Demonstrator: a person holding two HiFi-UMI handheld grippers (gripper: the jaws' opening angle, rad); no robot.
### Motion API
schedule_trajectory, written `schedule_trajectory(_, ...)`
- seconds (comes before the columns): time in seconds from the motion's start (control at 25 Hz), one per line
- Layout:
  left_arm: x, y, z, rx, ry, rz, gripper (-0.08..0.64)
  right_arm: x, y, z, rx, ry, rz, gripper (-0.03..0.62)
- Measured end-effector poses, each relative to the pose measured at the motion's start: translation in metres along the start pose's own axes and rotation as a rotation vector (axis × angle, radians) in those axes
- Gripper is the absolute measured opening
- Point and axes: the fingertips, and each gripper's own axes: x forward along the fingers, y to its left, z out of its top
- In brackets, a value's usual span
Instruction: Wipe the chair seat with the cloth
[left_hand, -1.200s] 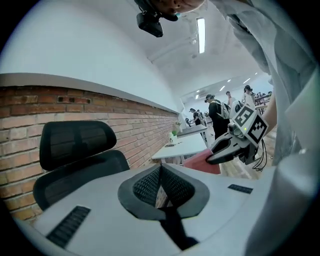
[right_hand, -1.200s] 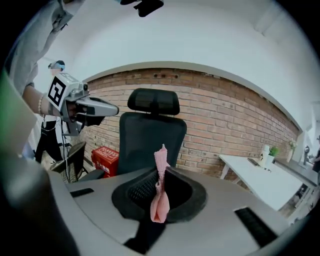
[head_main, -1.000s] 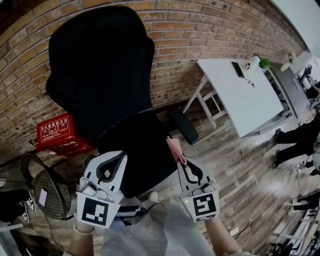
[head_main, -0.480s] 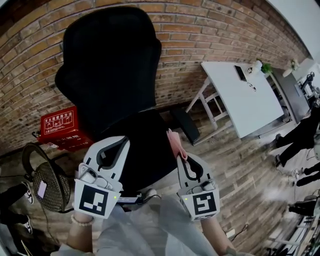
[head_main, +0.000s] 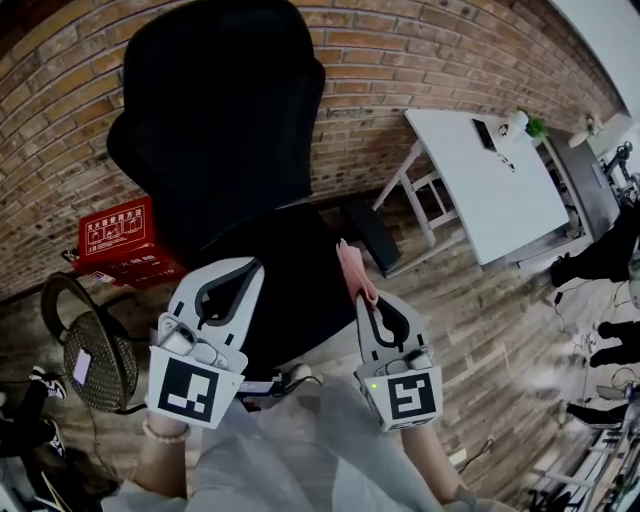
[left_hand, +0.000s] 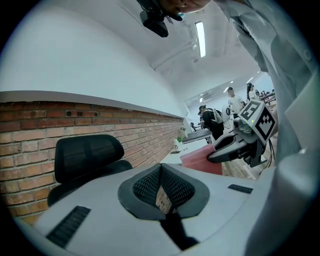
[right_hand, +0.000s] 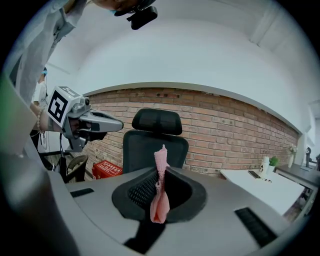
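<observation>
Near brick wall (head_main: 420, 70) and chair seat (head_main: 295, 285), right gripper (head_main: 363, 303) clamps cloth (head_main: 352, 268), left gripper (head_main: 251, 264) clenched.

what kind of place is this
Likely an office or shared workroom: a black office chair stands by a brick wall, with a white desk beside it on a wood plank floor.

The right hand-held gripper (right_hand: 159, 174) clamps a pink cloth (right_hand: 161, 197) (standing upright), facing a black chair (right_hand: 142, 147).
</observation>
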Motion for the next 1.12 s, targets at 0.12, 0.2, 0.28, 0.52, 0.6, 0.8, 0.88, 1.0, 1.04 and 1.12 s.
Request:
schedule_trajectory(0.12, 0.002, -0.002, -0.001, -0.004, -0.001, -0.009, 0.018, 0.000, -0.001, -0.001, -0.001, 0.004, -0.002, 0.055)
schedule_trajectory(0.2, 0.004, -0.003, -0.001, -0.004, 0.000, -0.013, 0.018, 0.000, -0.002, -0.002, -0.005, 0.014, -0.002, 0.055)
schedule_trajectory(0.28, 0.005, -0.004, -0.002, -0.005, 0.000, -0.017, 0.018, 0.000, -0.002, -0.003, -0.006, 0.015, -0.003, 0.055)
schedule_trajectory(0.52, 0.005, -0.006, -0.004, -0.006, 0.002, -0.020, 0.018, 0.001, 0.000, 0.000, -0.013, -0.022, 0.000, 0.055)
schedule_trajectory(0.6, 0.005, -0.007, -0.005, -0.007, 0.002, -0.019, 0.018, 0.001, 0.001, 0.000, -0.012, -0.025, 0.001, 0.055)
schedule_trajectory(0.8, 0.004, -0.009, -0.008, -0.015, 0.009, -0.019, 0.018, 0.001, 0.005, -0.004, -0.016, -0.021, 0.009, 0.055)
schedule_trajectory(0.88, 0.004, -0.009, -0.008, -0.019, 0.007, -0.017, 0.018, 0.002, 0.007, -0.004, -0.023, -0.019, 0.013, 0.055)
schedule_trajectory(1.0, 0.004, -0.008, -0.008, -0.022, 0.008, -0.016, 0.018, 0.002, 0.008, -0.004, -0.034, -0.016, 0.015, 0.055)
schedule_trajectory(1.04, 0.004, -0.008, -0.009, -0.021, 0.009, -0.016, 0.018, 0.003, 0.008, -0.003, -0.036, -0.017, 0.015, 0.055)
schedule_trajectory(1.12, 0.004, -0.008, -0.009, -0.018, 0.010, -0.017, 0.018, 0.003, 0.008, -0.003, -0.038, -0.018, 0.015, 0.055)
